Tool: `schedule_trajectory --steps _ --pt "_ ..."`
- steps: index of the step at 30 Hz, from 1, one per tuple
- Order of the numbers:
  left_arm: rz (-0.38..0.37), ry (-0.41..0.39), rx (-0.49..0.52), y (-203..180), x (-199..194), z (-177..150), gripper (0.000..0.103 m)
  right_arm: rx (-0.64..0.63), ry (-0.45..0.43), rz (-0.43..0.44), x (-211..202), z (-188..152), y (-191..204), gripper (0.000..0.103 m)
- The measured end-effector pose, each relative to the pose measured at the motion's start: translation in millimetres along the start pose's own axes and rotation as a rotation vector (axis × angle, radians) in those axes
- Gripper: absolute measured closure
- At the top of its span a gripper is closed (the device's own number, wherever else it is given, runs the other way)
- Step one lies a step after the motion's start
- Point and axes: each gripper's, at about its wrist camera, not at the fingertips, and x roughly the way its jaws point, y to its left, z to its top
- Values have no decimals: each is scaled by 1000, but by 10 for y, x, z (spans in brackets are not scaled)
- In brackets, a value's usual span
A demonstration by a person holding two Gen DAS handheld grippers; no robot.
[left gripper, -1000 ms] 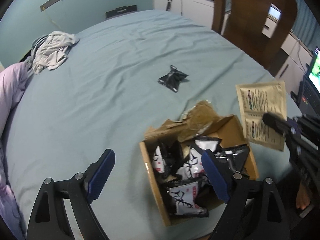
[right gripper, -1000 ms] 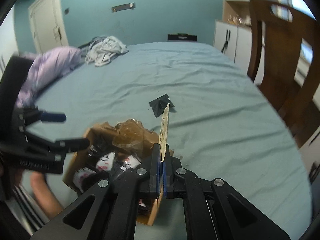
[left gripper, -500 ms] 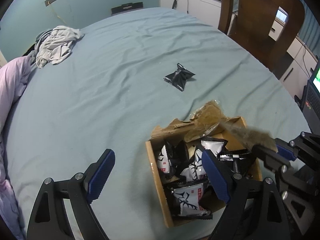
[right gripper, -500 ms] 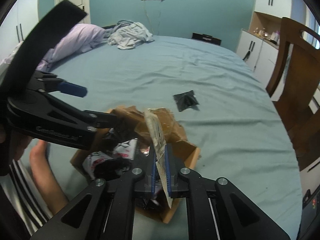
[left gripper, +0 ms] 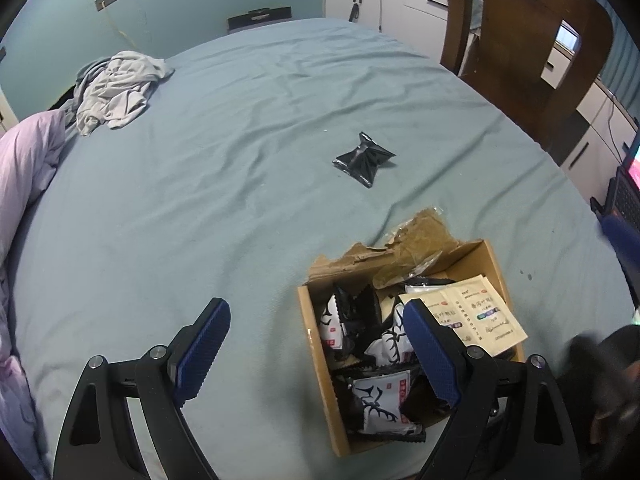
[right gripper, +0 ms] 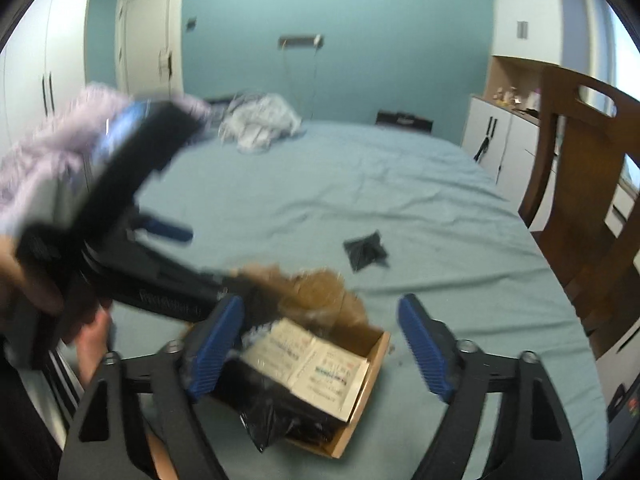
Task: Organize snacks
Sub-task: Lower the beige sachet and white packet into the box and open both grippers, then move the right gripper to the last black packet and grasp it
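One loose snack is left outside the cardboard box [left gripper: 404, 344] in the left wrist view: a black packet [left gripper: 363, 157] lying alone on the blue bed sheet [left gripper: 200, 200], well apart from the box and beyond its torn flap. The left gripper [left gripper: 316, 348] hovers with its fingers wide apart and nothing between them, one finger over bare sheet, the other over the box's contents. A tan sachet [left gripper: 476, 316] with printed panels lies flat on top of the black-and-white packets in the box. The black packet looks crumpled and pinched at the middle, so a grip across that waist should hold best; reach over the box rather than through it, so as not to drag the flap.

From the right wrist view, which is blurred, the right gripper [right gripper: 320, 352] has just been opening; its fingers stand apart and clear of the tan sachet [right gripper: 308, 364], which rests in the box [right gripper: 360, 412] below them. The black packet [right gripper: 366, 249] lies farther out on the sheet, near the wooden chair [right gripper: 580, 200].
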Motion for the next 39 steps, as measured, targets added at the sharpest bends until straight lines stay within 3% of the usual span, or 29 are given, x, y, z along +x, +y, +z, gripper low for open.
schedule_trajectory --steps 4,10,15,19,29,35,39 --pt "-3 -10 -11 17 -20 17 13 94 11 -65 -3 -13 -226 11" --pt "3 -12 -5 9 -19 35 13 178 107 -158 115 -20 -410 11" --pt "37 -28 24 -35 -29 62 13 220 201 -187 241 37 -429 11" --pt "68 -36 40 -55 -11 121 13 261 249 -168 364 140 -549 11" --pt "71 -37 41 -68 -15 170 13 414 266 -94 474 211 -935 11" --pt "39 -13 28 -57 18 195 13 417 241 -89 693 358 -1154 11" --pt "36 7 41 -79 71 186 13 392 280 -79 1058 389 -1222 11"
